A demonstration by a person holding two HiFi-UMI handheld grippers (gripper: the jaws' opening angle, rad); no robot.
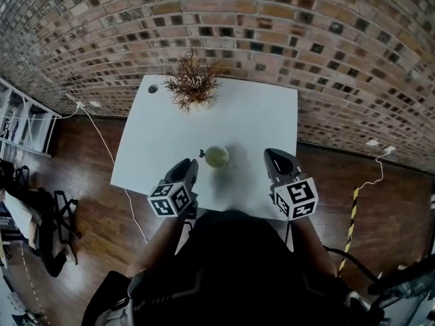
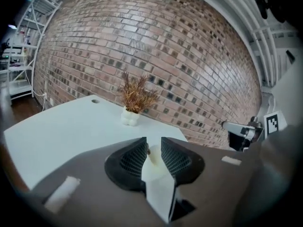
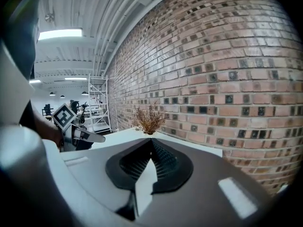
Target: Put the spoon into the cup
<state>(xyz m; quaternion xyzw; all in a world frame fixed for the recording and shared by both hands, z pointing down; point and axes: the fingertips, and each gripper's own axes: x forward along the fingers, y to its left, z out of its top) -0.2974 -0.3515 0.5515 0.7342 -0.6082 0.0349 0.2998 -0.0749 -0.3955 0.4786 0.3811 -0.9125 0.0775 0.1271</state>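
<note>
A pale green cup (image 1: 217, 156) stands on the white table (image 1: 258, 114) near its front edge. A dark spoon handle (image 1: 202, 153) sticks out over the cup's left rim. My left gripper (image 1: 192, 163) hovers just left of the cup, apart from it. In the left gripper view its jaws (image 2: 153, 139) stand open, and the cup (image 2: 154, 159) with the spoon end (image 2: 148, 150) shows through the gap beyond them. My right gripper (image 1: 270, 155) hangs to the right of the cup; in the right gripper view its fingertips (image 3: 151, 140) meet with nothing between them.
A dried plant in a white pot (image 1: 192, 81) stands at the back of the table, beside a round cable hole (image 1: 153, 88). Behind the table is a brick wall (image 1: 272, 19). Wooden floor with cables lies on both sides, and a shelf rack (image 1: 20, 124) stands at the left.
</note>
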